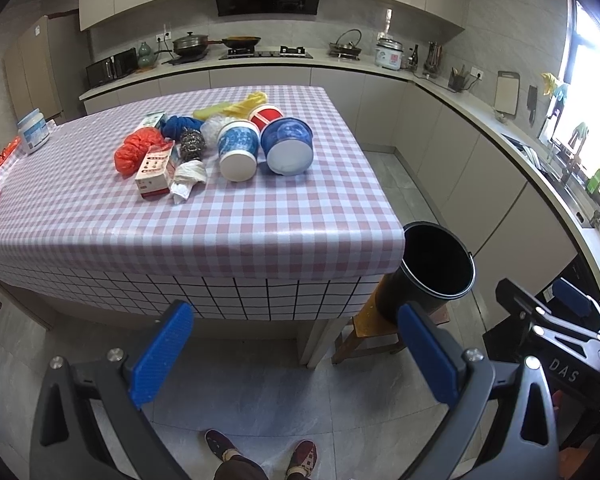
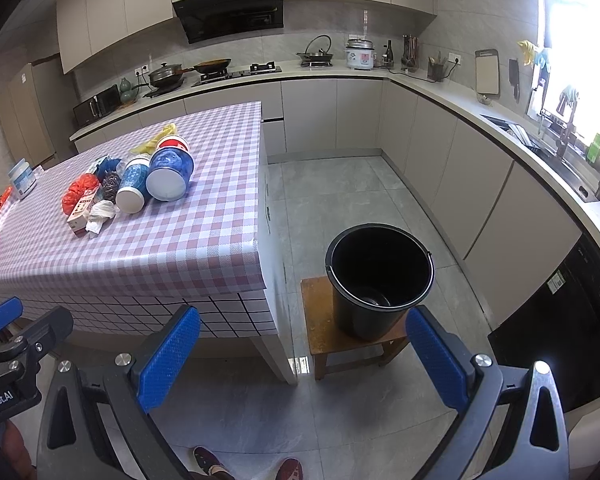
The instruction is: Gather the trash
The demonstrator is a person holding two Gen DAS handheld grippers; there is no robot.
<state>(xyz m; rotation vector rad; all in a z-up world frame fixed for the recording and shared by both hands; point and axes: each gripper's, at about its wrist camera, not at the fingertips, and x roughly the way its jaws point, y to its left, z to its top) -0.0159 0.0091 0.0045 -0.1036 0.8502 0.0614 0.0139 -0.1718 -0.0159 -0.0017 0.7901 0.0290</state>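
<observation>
- The trash is seen as a cluster of litter on the pink-and-white checked tablecloth (image 1: 228,216), gathered toward the far half of the table and well apart from both pairs of tongs, which hang below and in front of the near table edge.
- From the left gripper (image 1: 296,348) the cluster lies ahead and upward, slightly to the left; from the right gripper (image 2: 304,352) it lies ahead and clearly to the left, so the left hand is judged the nearer.
- The two nearest pieces are a blue-patterned paper cup with a white base (image 1: 238,152) and a wider blue paper bowl with a pale base (image 1: 287,145), both tipped on their sides, long axes running toward the cameras, bases foremost.
- Behind them a red paper tub (image 1: 265,116) is partly hidden; to the left lie a crumpled white tissue (image 1: 188,176), a small red-and-white cardboard box (image 1: 154,174) and a crumpled orange plastic bag (image 1: 134,150), touching or just beside one another.
- The black plastic bucket (image 2: 380,280) stands upright on a low wooden stool (image 2: 320,320) just beside the table's right corner, in front of the right gripper; it appears nearly empty.
- Both pairs of blue-padded jaws are spread wide, and nothing is held.
</observation>
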